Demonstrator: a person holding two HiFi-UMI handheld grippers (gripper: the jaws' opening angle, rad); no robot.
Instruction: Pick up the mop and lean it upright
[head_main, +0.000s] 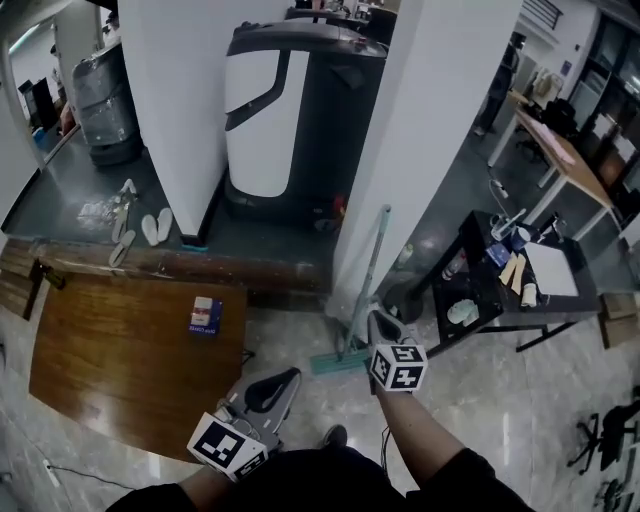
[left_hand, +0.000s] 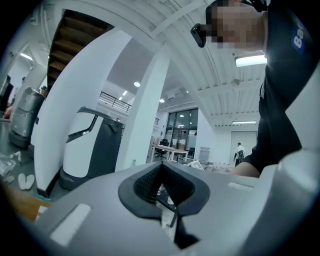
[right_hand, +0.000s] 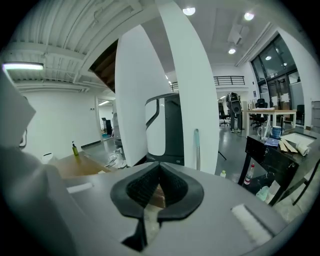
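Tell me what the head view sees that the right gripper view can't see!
Only the head view shows the mop head on the floor, the left hand-held gripper and the person's arm. Only the right gripper view shows the ceiling lights and a pump bottle. Both show the mop handle leaning upright on the white pillar, the big white-and-dark machine and the black table.

Machine (head_main: 270, 110): being flanked by white pillars (head_main: 420, 130) (white front, dark body).
Box (head_main: 205, 315): being borne by the wooden table (head_main: 110, 360).
Black table (head_main: 478, 285): being crowded by bottles (head_main: 455, 265).
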